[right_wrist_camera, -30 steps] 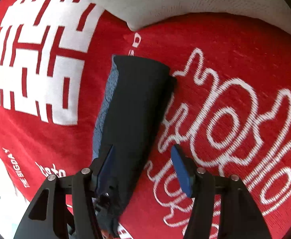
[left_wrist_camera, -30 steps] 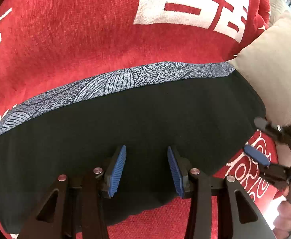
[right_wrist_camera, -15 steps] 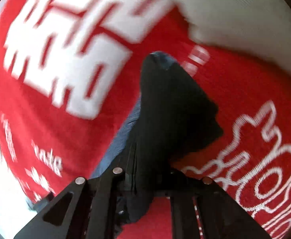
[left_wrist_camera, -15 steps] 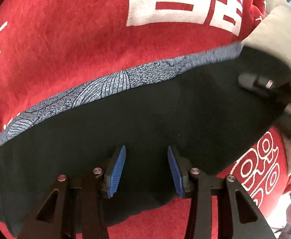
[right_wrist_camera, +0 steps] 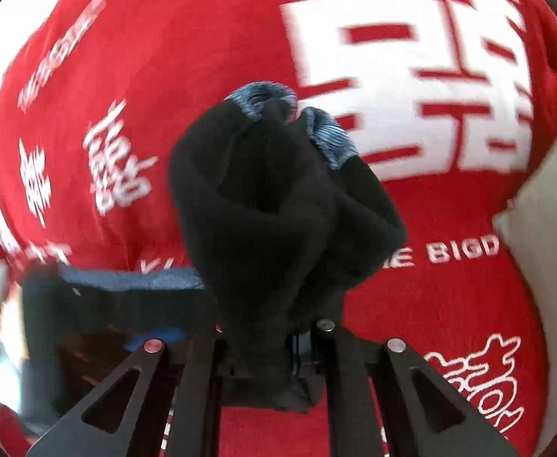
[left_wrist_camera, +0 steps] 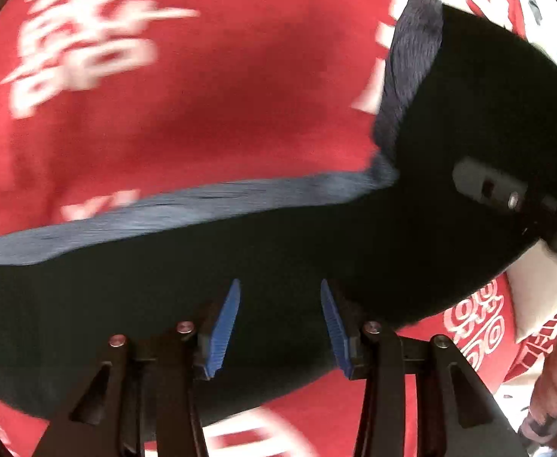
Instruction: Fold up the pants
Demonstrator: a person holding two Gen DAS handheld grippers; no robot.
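Note:
The black pants [left_wrist_camera: 240, 259] with a blue-grey patterned side stripe [left_wrist_camera: 202, 205] lie on a red blanket. My left gripper [left_wrist_camera: 280, 327] is open over the black cloth, blue pads apart, holding nothing. My right gripper [right_wrist_camera: 270, 339] is shut on one end of the pants [right_wrist_camera: 270, 198], and the bunched cloth rises in front of its camera and hides the fingertips. In the left wrist view that lifted end [left_wrist_camera: 468, 114] stands up at the right with the right gripper [left_wrist_camera: 506, 194] against it.
The red blanket [left_wrist_camera: 202, 95] with white characters [right_wrist_camera: 411, 57] covers the surface. A beige cushion [right_wrist_camera: 545, 228] lies at the right edge. A hand [left_wrist_camera: 556, 373] shows at the lower right of the left wrist view.
My right gripper closed on the end of the pants and lifted it up and over toward the rest of the garment. My left gripper stayed open over the cloth.

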